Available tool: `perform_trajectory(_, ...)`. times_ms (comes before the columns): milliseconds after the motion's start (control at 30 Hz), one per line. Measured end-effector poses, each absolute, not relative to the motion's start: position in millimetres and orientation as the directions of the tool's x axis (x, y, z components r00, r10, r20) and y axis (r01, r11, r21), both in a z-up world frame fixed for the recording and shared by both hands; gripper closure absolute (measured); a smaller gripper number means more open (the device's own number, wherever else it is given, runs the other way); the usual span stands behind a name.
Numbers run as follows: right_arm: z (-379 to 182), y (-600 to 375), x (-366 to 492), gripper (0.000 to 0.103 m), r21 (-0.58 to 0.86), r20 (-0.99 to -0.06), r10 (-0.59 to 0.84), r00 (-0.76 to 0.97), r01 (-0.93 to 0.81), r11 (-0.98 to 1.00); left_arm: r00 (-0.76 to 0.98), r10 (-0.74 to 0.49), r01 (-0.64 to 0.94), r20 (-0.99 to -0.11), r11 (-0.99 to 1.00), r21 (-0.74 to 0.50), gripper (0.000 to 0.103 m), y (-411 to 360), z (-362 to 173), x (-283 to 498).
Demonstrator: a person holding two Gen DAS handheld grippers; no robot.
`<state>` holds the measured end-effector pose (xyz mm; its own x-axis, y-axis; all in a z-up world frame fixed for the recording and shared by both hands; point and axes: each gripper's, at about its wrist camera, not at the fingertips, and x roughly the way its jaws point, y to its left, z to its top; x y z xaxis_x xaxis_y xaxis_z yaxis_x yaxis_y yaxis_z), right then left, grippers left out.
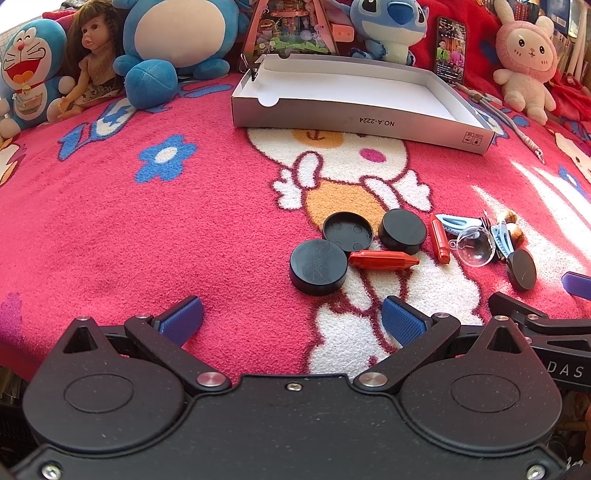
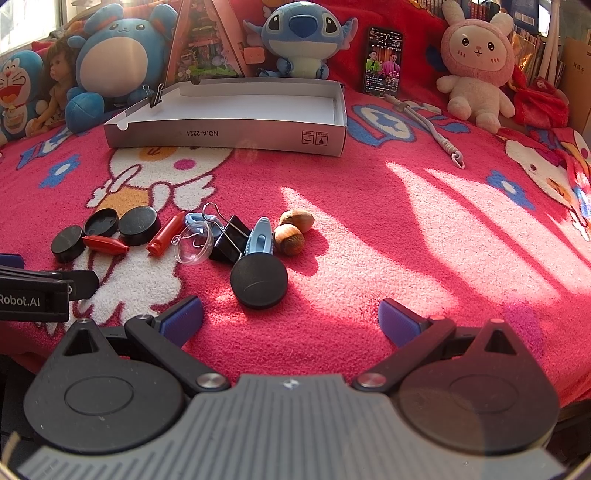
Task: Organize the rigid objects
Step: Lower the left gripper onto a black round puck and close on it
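Hovering wide open and empty, the left gripper [image 1: 291, 317] and right gripper [image 2: 290, 319] face a clutter of black caps [image 1: 318, 266], red pieces [image 1: 382, 259] and hazelnuts [image 2: 289, 239] lying well short of the white box [image 1: 354, 110], with plush toys [image 1: 389, 26] lined up behind it.

In the left wrist view, the nuts [image 1: 511, 223] at three o'clock are mostly hidden behind the blue clips [image 1: 501, 236], and the binder clip [image 1: 487, 224] shows only as thin dark edges. The right gripper [image 1: 546, 317] is cut off by the right edge. In the right wrist view, the left gripper [image 2: 40, 291] is cut off at nine o'clock. The phone [image 2: 382, 61] screen's writing is too small to read.
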<state>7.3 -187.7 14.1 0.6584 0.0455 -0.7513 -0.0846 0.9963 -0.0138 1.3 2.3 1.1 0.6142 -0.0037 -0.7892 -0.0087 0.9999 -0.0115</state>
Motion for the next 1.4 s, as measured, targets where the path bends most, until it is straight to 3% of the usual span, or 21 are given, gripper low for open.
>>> perform_trajectory(433, 13, -191, 8, 0.0, 0.0, -0.737, 0.06, 0.673, -0.089, 0.996, 0.644, -0.021, 0.009, -0.765, 1.0, -0.019, 0.003, 4, 0, -4)
perform_trajectory(600, 16, -193, 3, 0.0, 0.021, -0.694, 0.063, 0.717, -0.067, 0.998, 0.679, -0.043, 0.027, -0.732, 0.999, -0.034, 0.033, 5, 10, -10)
perform_trajectory(767, 22, -188, -5, 0.002, 0.01, -0.647, 0.089, 0.757, -0.109, 0.994, 0.708, -0.061, 0.071, -0.704, 0.997, -0.015, 0.054, -2, 14, -17)
perform_trajectory(967, 26, -193, -8, 0.013, 0.063, -0.624, 0.13, 0.771, -0.116, 0.991, 0.743, -0.078, 0.095, -0.664, 0.995, -0.01, 0.058, -8, 20, -20)
perform_trajectory(1133, 26, -198, -9, 0.033, 0.08, -0.629, 0.133, 0.766, -0.107, 0.991, 0.747, -0.046, 0.08, -0.663, 0.997, 0.021, 0.057, -9, 18, -16)
perform_trajectory(1233, 25, -197, -10, 0.045, 0.08, -0.63, 0.136, 0.765, -0.109, 0.991, 0.736, -0.059, 0.077, -0.675, 0.997, -0.002, 0.062, -6, 16, -14)
perform_trajectory(1300, 24, -195, -9, 0.049, 0.072, -0.634, 0.137, 0.761, -0.118, 0.99, 0.73, -0.073, 0.082, -0.68, 0.996, -0.018, 0.071, -4, 15, -13)
perform_trajectory(1400, 23, -193, -8, 0.059, 0.082, -0.646, 0.152, 0.748, -0.13, 0.988, 0.732, -0.079, 0.084, -0.677, 0.996, -0.025, 0.073, -3, 15, -14)
